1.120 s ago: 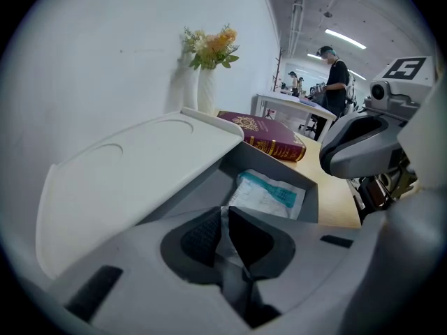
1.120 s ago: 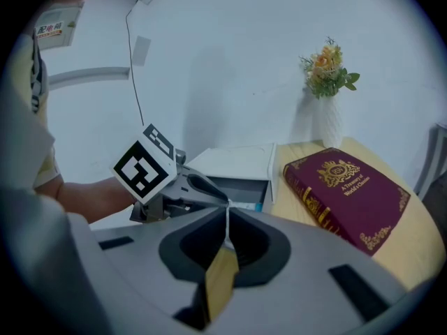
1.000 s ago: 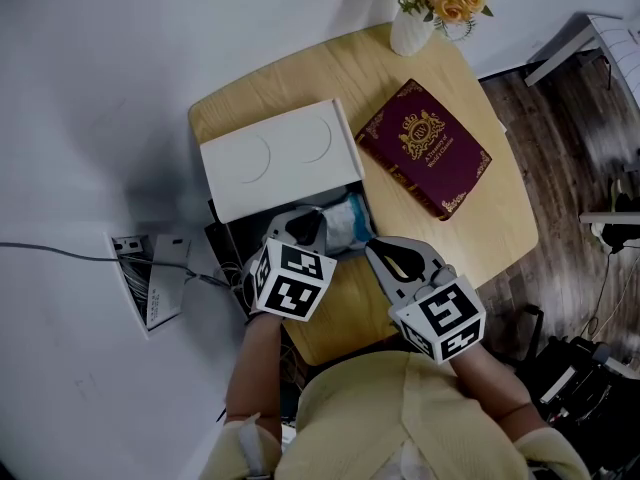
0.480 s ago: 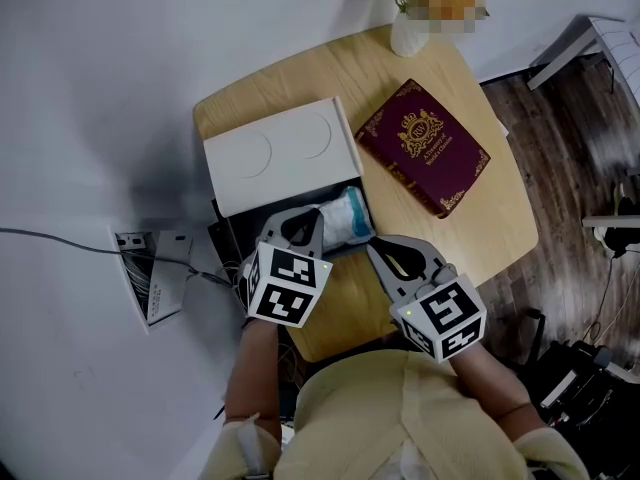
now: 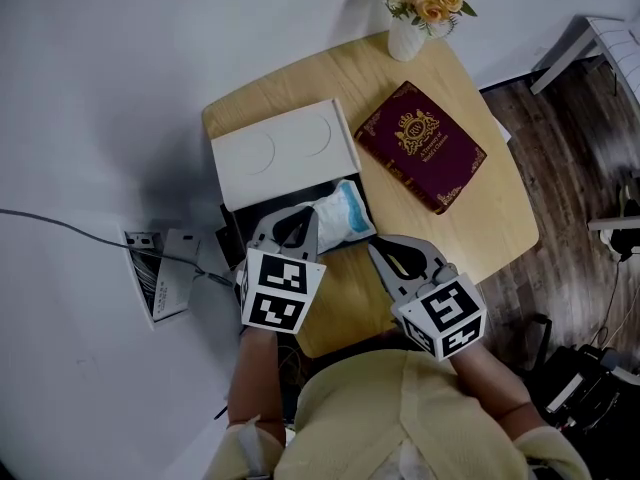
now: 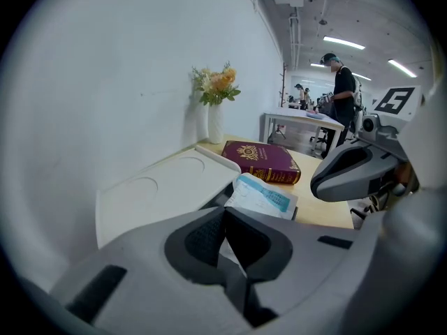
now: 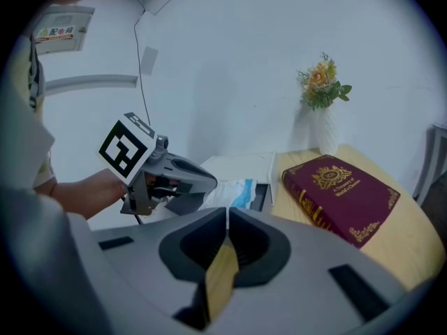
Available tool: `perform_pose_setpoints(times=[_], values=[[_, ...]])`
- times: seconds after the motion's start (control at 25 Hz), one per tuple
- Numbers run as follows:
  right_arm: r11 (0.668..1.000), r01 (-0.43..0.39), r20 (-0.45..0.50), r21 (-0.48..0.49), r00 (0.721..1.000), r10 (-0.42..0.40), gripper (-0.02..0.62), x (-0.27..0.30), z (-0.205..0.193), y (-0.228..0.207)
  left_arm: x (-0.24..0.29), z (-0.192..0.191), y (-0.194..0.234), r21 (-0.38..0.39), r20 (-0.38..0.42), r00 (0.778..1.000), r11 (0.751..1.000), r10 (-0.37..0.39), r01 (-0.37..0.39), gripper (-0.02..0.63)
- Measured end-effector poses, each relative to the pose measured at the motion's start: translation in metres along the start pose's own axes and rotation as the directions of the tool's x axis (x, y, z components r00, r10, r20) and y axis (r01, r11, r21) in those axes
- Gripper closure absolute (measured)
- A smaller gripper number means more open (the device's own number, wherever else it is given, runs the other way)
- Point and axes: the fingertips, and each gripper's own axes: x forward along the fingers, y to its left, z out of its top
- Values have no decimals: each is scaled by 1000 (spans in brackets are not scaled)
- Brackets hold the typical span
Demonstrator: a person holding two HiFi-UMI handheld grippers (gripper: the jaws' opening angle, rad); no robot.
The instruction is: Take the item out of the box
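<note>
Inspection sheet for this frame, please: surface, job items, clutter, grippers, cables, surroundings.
Surface: light wooden table.
Job's things: blue-and-white packet sticking out of the dark box; white lid covers the box's far part.
Clutter: maroon book; vase of flowers.
Grippers: left gripper shut on the packet; right gripper shut, empty.
Cables: grey cable leading to a socket.
Surroundings: dark floor; person standing at far desks.
</note>
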Motion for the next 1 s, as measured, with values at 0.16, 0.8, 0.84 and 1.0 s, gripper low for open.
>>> perform_pose_setpoints(times=[0.16, 0.8, 0.84, 1.0], values=[[1000, -3, 7, -9, 1000, 3, 563, -6, -2, 4, -13, 6, 0, 7, 31, 999, 999, 39, -40, 585], [999, -7, 40, -54, 999, 9, 563, -38, -11, 26, -65, -6, -25, -43, 98, 986, 991, 133, -129, 585], [998, -8, 41, -57, 999, 10, 563, -40, -12, 28, -67, -8, -27, -46, 98, 986, 990, 137, -133, 585], [998, -8, 41, -68, 999, 11, 563, -47, -17, 33, -76, -15, -35, -53, 103, 983, 988, 150, -145, 584]])
